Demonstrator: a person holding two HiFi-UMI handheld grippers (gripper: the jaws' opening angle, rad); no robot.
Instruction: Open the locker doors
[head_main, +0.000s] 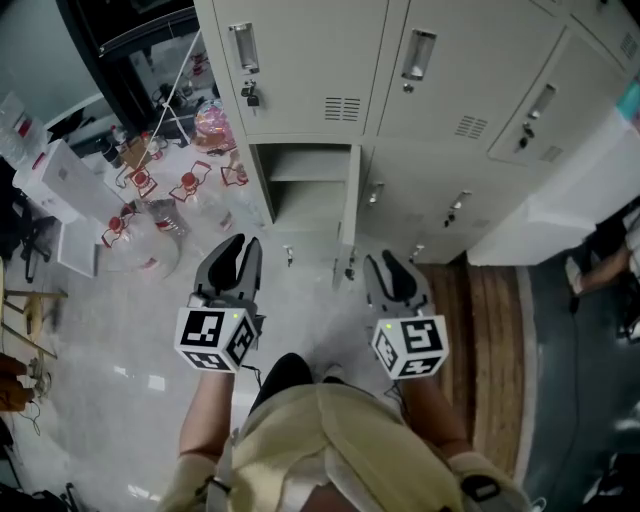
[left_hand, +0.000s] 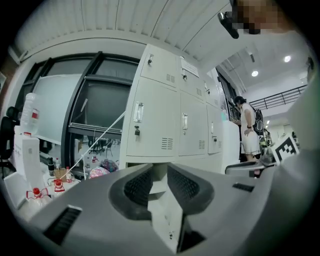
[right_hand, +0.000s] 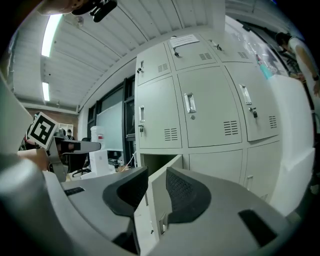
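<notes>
A bank of pale grey lockers (head_main: 300, 60) fills the top of the head view. One lower door (head_main: 350, 215) stands swung open, showing an empty compartment with a shelf (head_main: 305, 190). The doors around it are shut, and one upper door carries a padlock (head_main: 252, 96). My left gripper (head_main: 240, 250) hovers in front of the open compartment (left_hand: 159, 187), jaws open with nothing between them. My right gripper (head_main: 385, 262) hangs just right of the open door's edge (right_hand: 162, 175). Its jaws are also open and clear of the door.
Several large water bottles with red handles (head_main: 135, 235) and white boxes (head_main: 55, 185) crowd the floor at the left. A white cabinet (head_main: 560, 200) stands right of the lockers. A person (left_hand: 248, 127) stands further along the row. A strip of wooden flooring (head_main: 490, 330) runs at the right.
</notes>
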